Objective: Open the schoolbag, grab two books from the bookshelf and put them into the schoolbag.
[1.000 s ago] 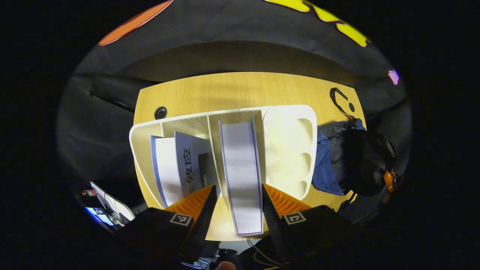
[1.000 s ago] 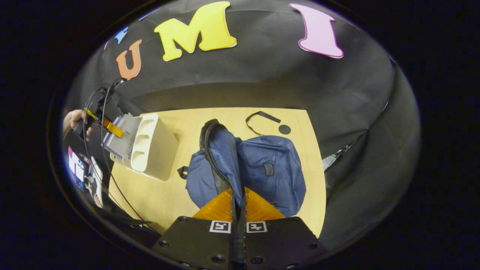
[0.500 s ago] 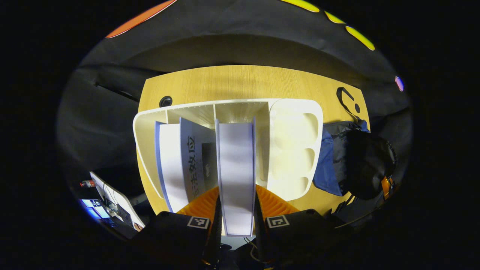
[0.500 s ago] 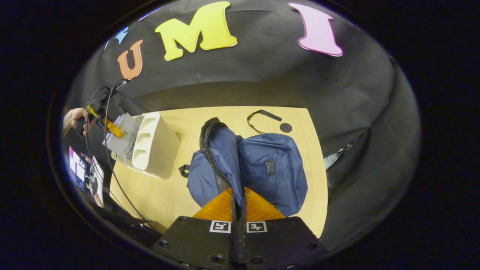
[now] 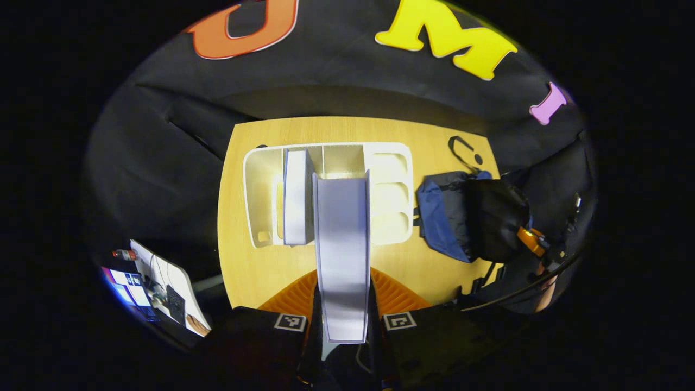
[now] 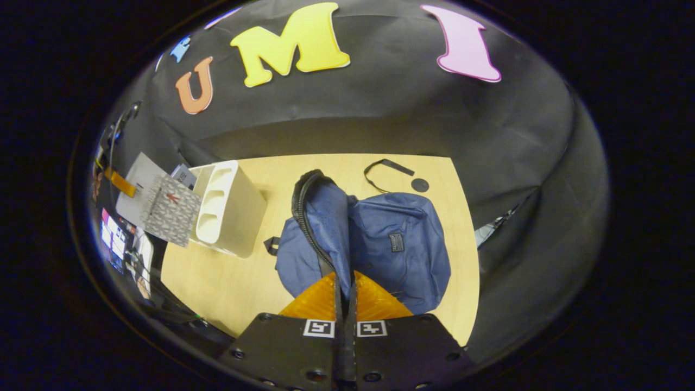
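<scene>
Left tongs [image 5: 343,304] clamped on a thick book [image 5: 342,244], page edges up, held above the wooden table [image 5: 255,271], in front of the white plastic bookshelf [image 5: 255,195]. Right tongs [image 6: 345,296] pinched together on the blue fabric schoolbag [image 6: 402,244] flap's zipper edge, lifting it.

The left gripper view looks down from high above its fingers onto the bookshelf [image 5: 326,195]. The right gripper view sits close behind the schoolbag [image 6: 374,244]. Both share the table [image 6: 217,282]
</scene>
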Motion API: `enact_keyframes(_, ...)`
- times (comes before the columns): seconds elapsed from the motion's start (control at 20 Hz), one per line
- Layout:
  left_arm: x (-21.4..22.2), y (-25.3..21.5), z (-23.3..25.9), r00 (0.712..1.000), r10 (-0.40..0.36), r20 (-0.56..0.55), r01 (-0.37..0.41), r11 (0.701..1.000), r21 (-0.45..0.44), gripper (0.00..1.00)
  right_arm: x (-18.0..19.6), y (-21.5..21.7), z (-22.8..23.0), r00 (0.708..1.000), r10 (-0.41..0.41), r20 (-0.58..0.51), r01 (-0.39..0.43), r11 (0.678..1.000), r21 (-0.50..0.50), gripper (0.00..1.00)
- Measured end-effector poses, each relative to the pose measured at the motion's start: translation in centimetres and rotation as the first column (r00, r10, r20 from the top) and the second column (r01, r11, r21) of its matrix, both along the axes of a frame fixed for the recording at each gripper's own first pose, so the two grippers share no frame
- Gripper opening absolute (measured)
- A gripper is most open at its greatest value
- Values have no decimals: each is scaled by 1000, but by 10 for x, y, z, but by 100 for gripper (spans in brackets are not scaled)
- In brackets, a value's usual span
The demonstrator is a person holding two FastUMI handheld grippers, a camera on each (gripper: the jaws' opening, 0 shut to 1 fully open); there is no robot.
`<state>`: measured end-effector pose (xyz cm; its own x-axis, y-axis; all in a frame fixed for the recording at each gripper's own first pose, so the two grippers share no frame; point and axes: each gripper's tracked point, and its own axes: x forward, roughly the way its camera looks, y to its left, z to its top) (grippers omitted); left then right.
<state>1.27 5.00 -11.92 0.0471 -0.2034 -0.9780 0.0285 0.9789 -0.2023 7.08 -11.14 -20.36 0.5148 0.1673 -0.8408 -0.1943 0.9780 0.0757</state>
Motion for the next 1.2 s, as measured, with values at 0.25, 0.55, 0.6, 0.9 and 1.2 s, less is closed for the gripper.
enact_keyframes(0.25,-26,-49,43,985,165,45,-146,948,-281,36,-4,4,9,1000,4,19,-4,1000,6,0)
enact_keyframes(0.55,-42,-131,-14,965,264,-1,-229,835,-500,43,-6,-3,23,999,-27,32,27,999,23,1)
enact_keyframes(0.6,-48,-151,-30,964,266,-27,-240,816,-526,36,-5,-4,25,999,-27,36,27,999,17,1)
enact_keyframes(0.9,-67,-259,-113,960,260,-103,-269,765,-585,36,-7,-10,33,999,-28,46,27,999,17,4)
enact_keyframes(1.2,-52,-335,-165,967,234,-98,-242,735,-633,36,-6,-20,43,997,-41,61,39,999,31,0)
